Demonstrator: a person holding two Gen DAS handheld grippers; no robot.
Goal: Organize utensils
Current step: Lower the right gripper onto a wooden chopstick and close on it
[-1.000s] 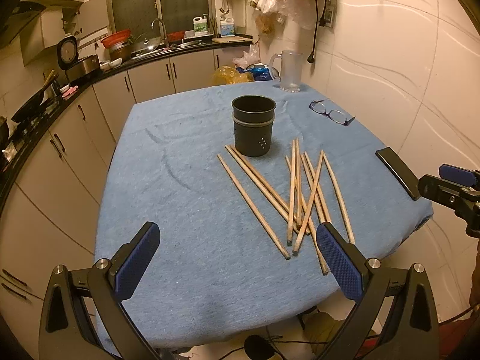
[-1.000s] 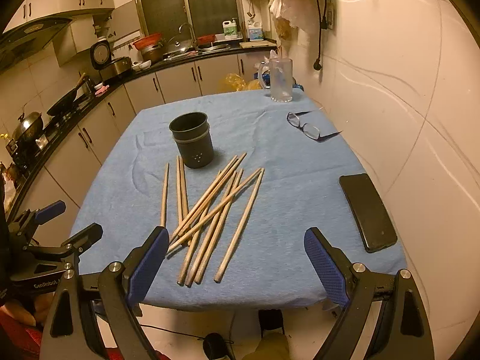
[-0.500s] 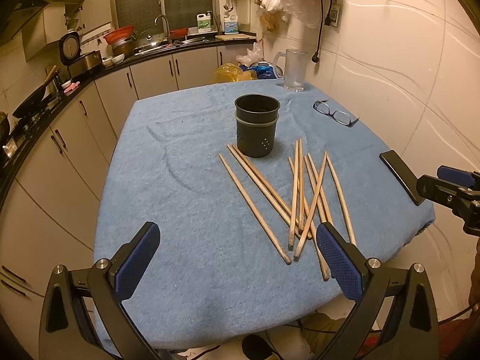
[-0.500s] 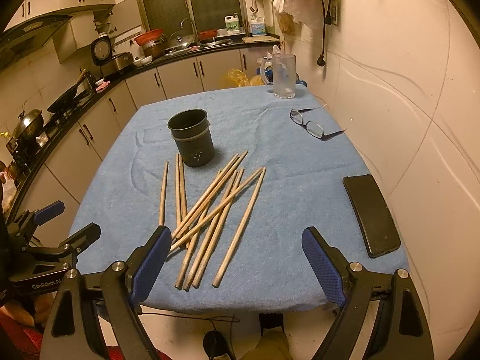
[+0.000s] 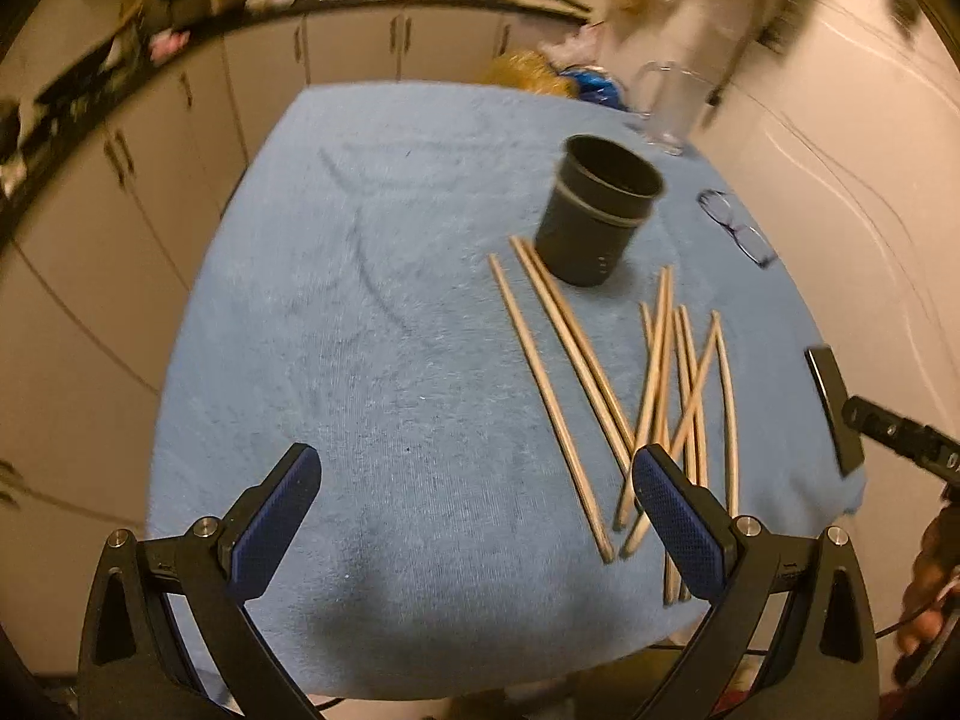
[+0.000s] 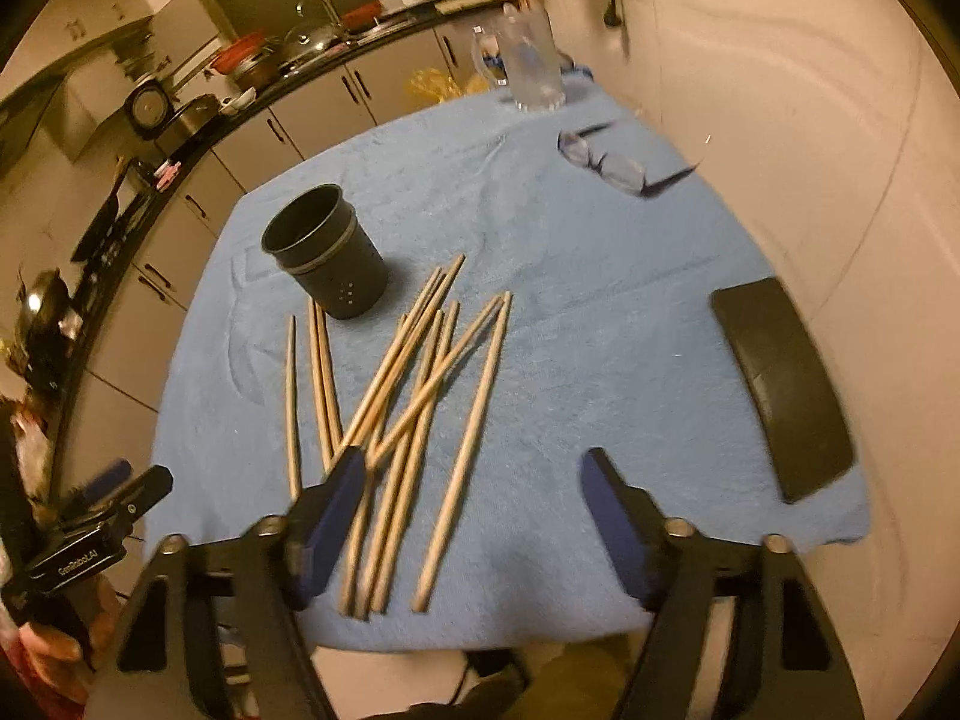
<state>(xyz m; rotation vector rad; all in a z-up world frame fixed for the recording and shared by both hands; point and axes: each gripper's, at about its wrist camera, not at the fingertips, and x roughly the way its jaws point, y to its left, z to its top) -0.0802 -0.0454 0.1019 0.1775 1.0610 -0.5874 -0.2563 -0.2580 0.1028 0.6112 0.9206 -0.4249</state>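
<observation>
Several wooden chopsticks [image 5: 660,396] [image 6: 414,396] lie scattered on the blue cloth-covered table [image 5: 360,360] [image 6: 600,330]. Just behind them stands an upright, empty black holder cup [image 5: 600,216] [image 6: 324,252]. My left gripper [image 5: 474,462] is open above the cloth near the front edge, and its right finger [image 5: 678,522] overlaps the chopsticks' near ends. My right gripper [image 6: 474,459] hovers over those same near ends with its jaws closing. Chopstick ends show between the jaws, but the pads are not pressing on them.
A black phone [image 6: 780,390] [image 5: 834,414] lies at the table's right edge. Eyeglasses [image 6: 606,165] and a clear glass jug [image 6: 531,66] are at the back right. A white wall runs along the right. Kitchen cabinets and a cluttered counter [image 6: 198,114] run along the left.
Both grippers have dropped closer to the table and rolled, so the views are tilted and blurred. The right gripper's jaws have narrowed. The chopsticks and the cup have not moved.
</observation>
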